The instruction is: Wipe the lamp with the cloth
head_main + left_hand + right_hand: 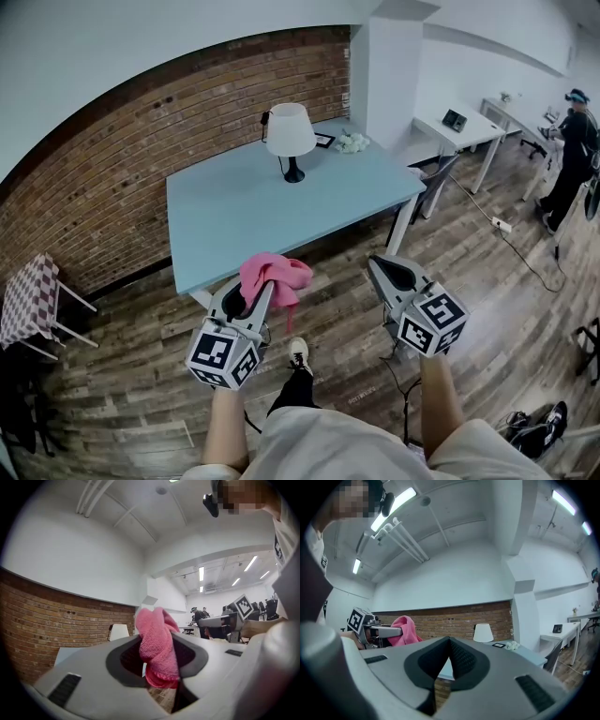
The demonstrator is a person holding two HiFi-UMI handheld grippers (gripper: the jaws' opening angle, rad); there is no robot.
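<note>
A white-shaded lamp [290, 137] on a black base stands toward the back of the light blue table [234, 220]. It shows small in the left gripper view [118, 632] and in the right gripper view [483, 633]. My left gripper [255, 286] is shut on a pink cloth [275, 275], which bunches up between its jaws [157, 648] and hangs over the table's near edge. My right gripper [386, 269] is shut with nothing in it, its pads meeting [449, 660]. Both grippers hover short of the table's front edge, well away from the lamp.
A small framed picture [324, 141] and a white crumpled item [352, 142] lie at the table's back right. A brick wall [112, 178] runs behind. A checkered stool [28, 300] stands left; white desks [459, 131] and a person [572, 150] are at right. A cable [525, 258] crosses the wood floor.
</note>
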